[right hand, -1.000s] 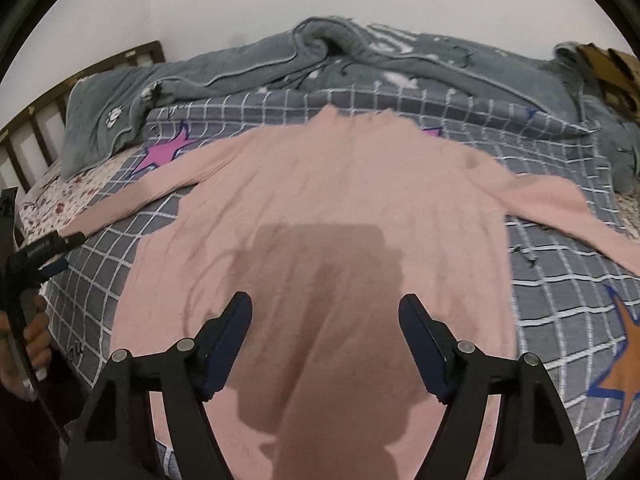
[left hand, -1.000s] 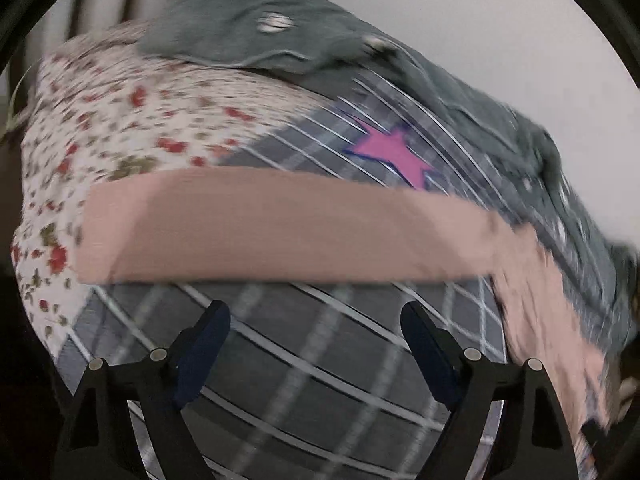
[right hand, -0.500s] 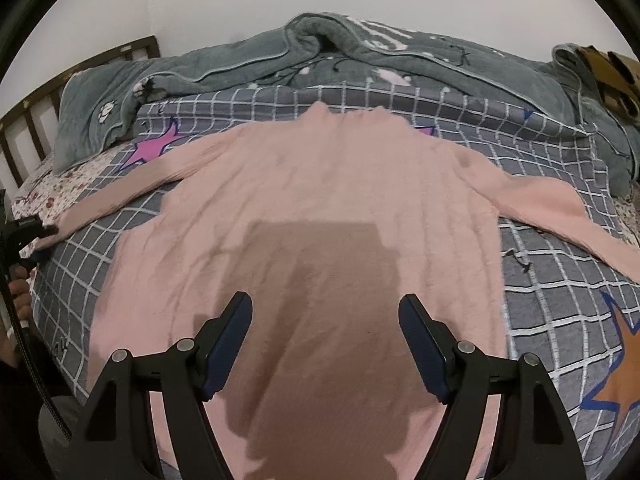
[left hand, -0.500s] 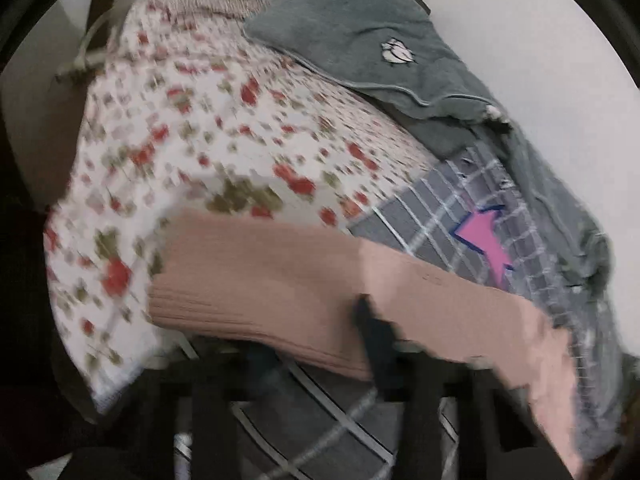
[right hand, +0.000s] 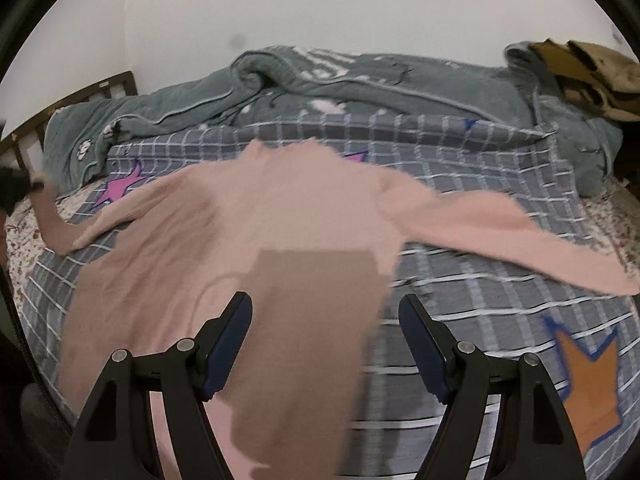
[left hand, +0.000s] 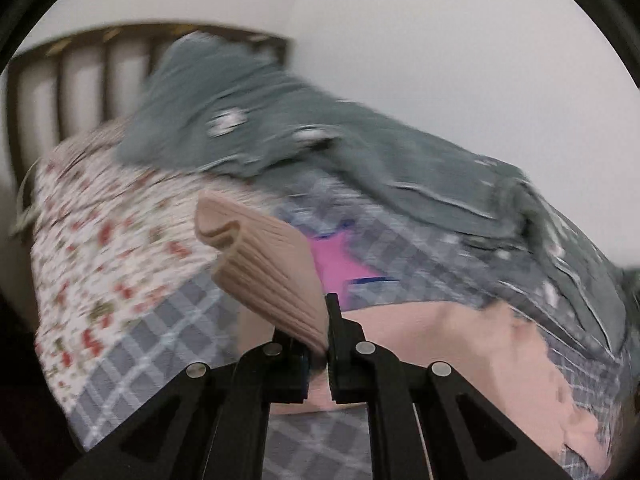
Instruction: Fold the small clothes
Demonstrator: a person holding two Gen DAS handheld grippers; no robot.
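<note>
Left wrist view: left tool (left hand: pixel 320 344) pinching pink sweater (left hand: pixel 460 344) cuff (left hand: pixel 264 276) (ribbed), raised off bed.

Bedroom: bed (right hand: pixel 480 300), rumpled blanket (right hand: pixel 360 84)

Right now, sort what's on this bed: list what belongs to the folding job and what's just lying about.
Part of the job:
- pink sweater
- its sleeve cuff, pinched in the left claw
- right claw, open above the sweater

Just lying about:
- grey blanket
- checked bedspread
- floral sheet
- brown cloth
</note>
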